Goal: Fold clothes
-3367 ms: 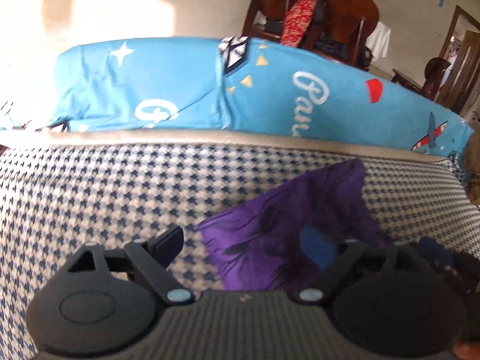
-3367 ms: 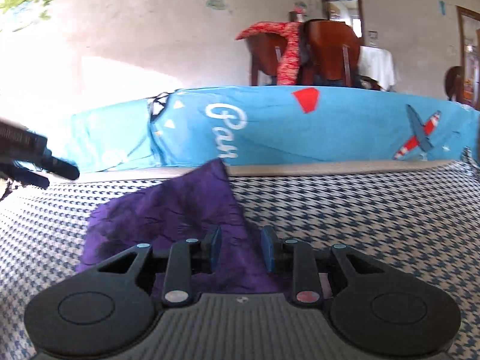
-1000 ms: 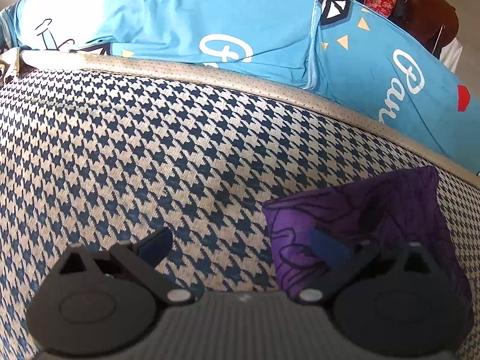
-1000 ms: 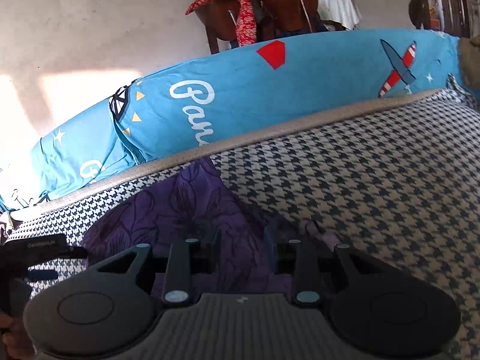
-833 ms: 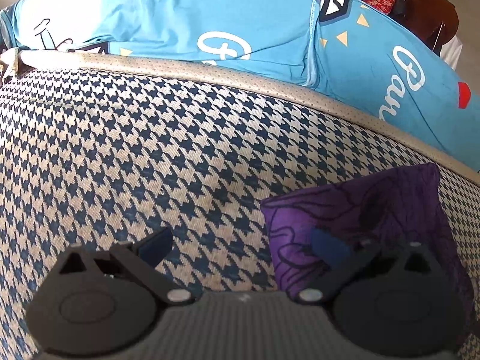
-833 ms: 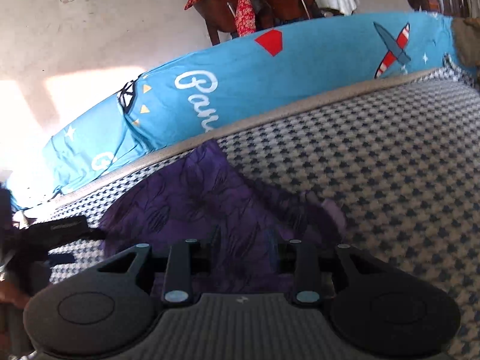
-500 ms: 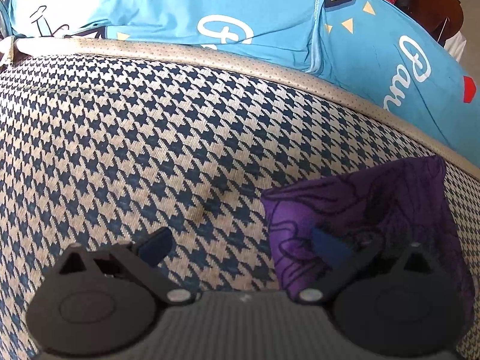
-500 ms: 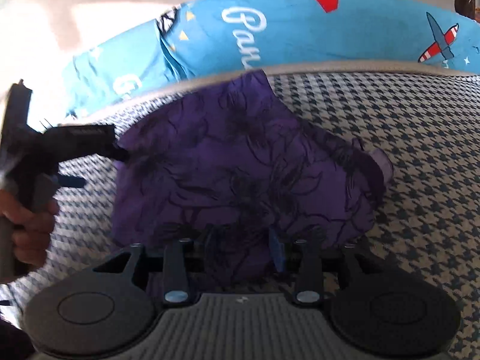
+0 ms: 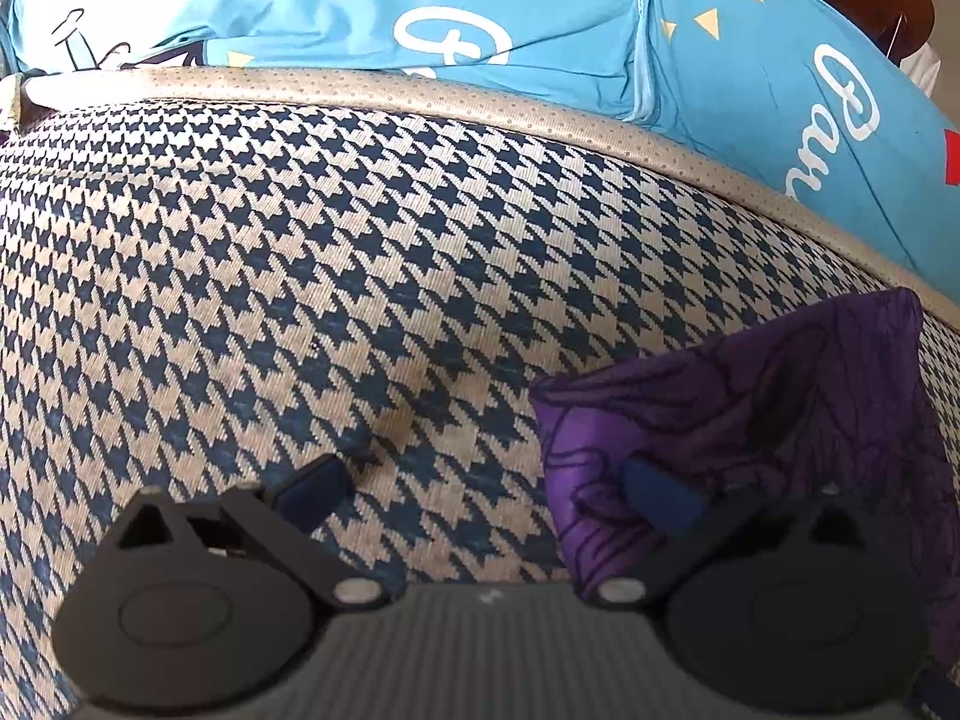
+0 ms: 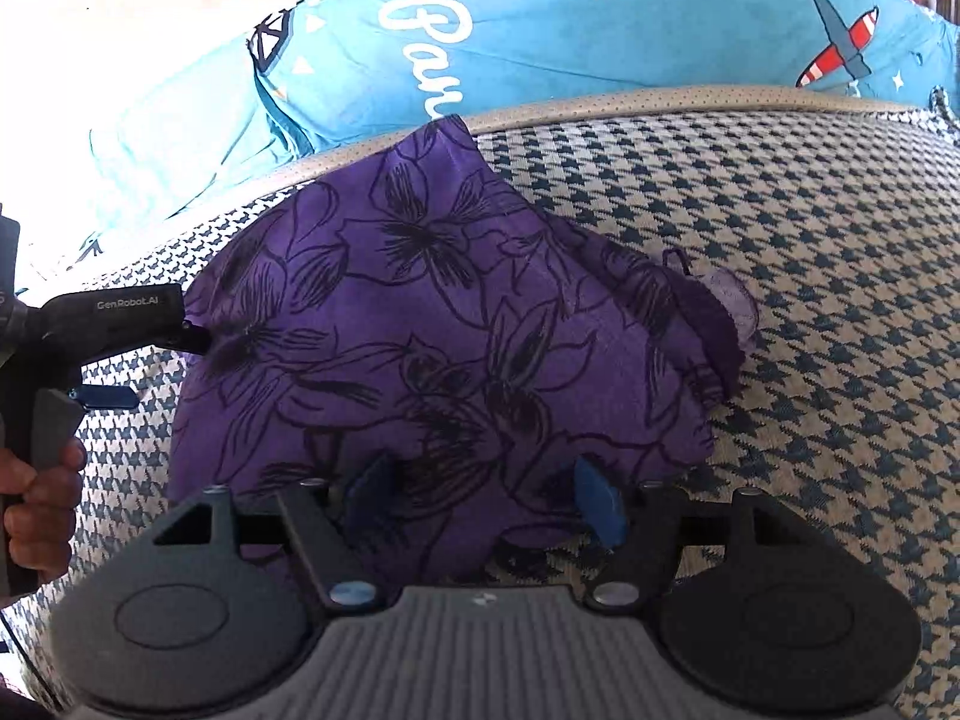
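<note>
Nearest in the right wrist view, the right gripper (image 10: 480,495) has its jaws opening, with the near edge of the cloth (image 10: 432,360) lying slack between them and not pinched. The fold just laid looks set down, so this reads as the release step. The cloth lies folded on the houndstooth cushion (image 10: 810,276), its far corner at 12 o'clock touching the tan piping. At 9 o'clock the left gripper (image 10: 144,354), held by a hand (image 10: 36,504), stands wide with one finger over the cloth's left edge. Next likely calls for a fresh pinch on an edge for another fold. Beyond lies blue bedding (image 10: 600,42). No containers show.
</note>
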